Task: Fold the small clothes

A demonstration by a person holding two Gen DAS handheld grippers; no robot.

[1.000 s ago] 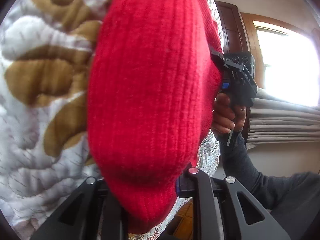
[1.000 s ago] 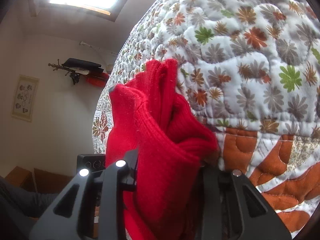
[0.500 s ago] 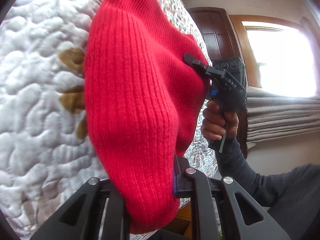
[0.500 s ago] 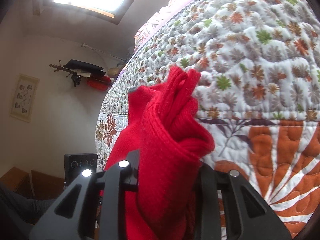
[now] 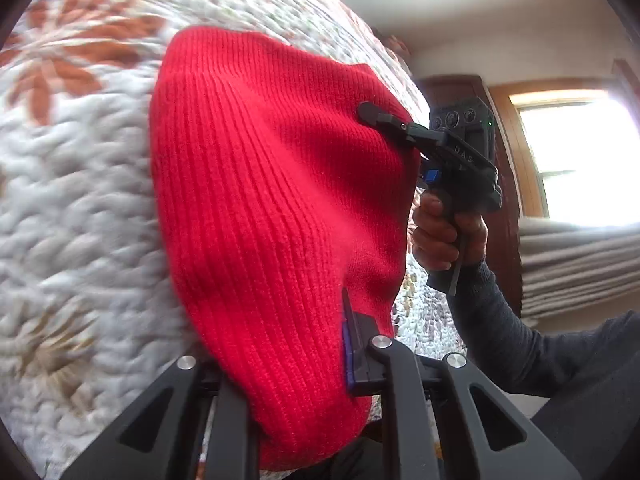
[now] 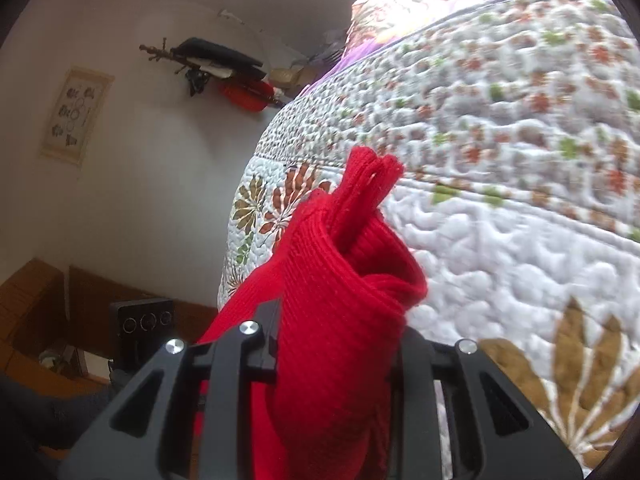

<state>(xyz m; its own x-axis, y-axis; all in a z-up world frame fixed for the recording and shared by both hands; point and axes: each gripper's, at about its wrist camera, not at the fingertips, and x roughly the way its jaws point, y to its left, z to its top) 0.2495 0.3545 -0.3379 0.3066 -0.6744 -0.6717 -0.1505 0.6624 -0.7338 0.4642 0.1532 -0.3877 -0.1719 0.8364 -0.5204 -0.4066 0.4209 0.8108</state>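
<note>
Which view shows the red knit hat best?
Left wrist: the red knit hat spans the frame, its ribbed face stretched between both grippers. Right wrist shows only a bunched edge of it clamped in the jaws.

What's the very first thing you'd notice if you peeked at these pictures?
The bright red knitted garment fills the middle, stretched between the left gripper at the bottom and the right gripper pinching its far edge. Behind it lies a white quilt with orange and brown leaves. In the right wrist view, the red knit bunches up between the fingers.
</note>
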